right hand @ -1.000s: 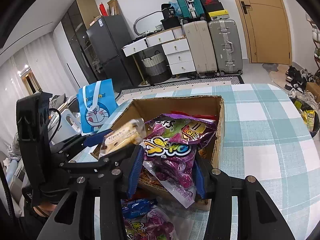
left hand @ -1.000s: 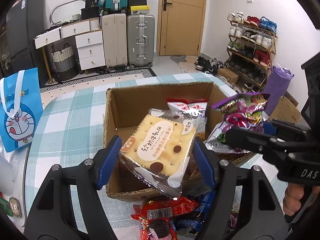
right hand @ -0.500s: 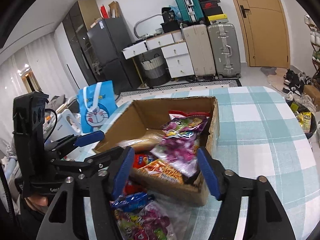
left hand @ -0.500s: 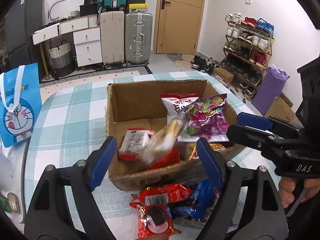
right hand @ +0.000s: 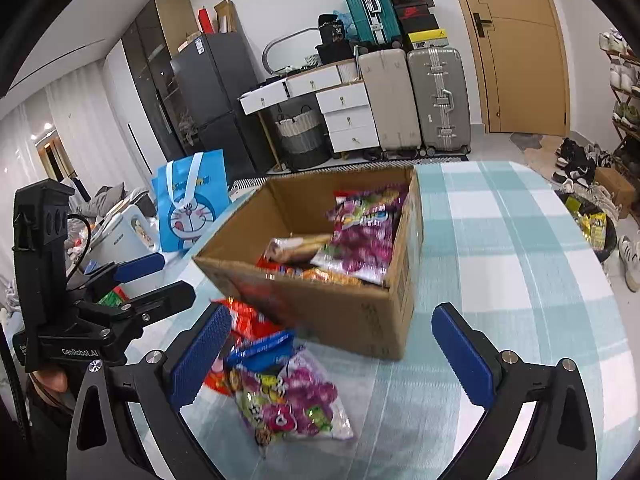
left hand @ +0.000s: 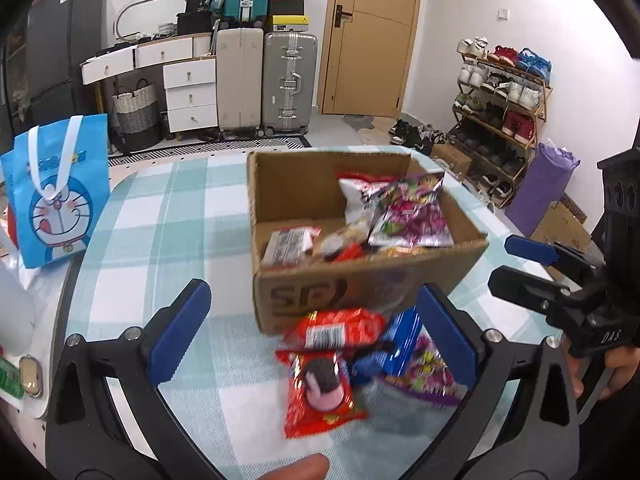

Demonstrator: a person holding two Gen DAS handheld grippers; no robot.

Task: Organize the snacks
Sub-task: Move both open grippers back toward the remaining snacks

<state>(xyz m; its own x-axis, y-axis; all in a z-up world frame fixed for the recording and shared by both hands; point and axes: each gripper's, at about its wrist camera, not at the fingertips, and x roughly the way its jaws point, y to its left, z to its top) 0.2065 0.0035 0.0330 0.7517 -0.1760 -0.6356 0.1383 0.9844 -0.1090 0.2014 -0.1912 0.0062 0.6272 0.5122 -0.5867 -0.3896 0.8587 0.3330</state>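
A blue cartoon bag (left hand: pixel 56 196) stands at nine o'clock on the checked bench (left hand: pixel 152 240). One cardboard box (left hand: pixel 360 280) sits centre, snacks inside, a purple packet (left hand: pixel 412 216) on top. About four more packets, blurred, lie before it, among them a red one (left hand: pixel 320 392). Left claw (left hand: pixel 312 328) and right claw (right hand: pixel 332 354) have just been opening; both gape wide, holding nothing.
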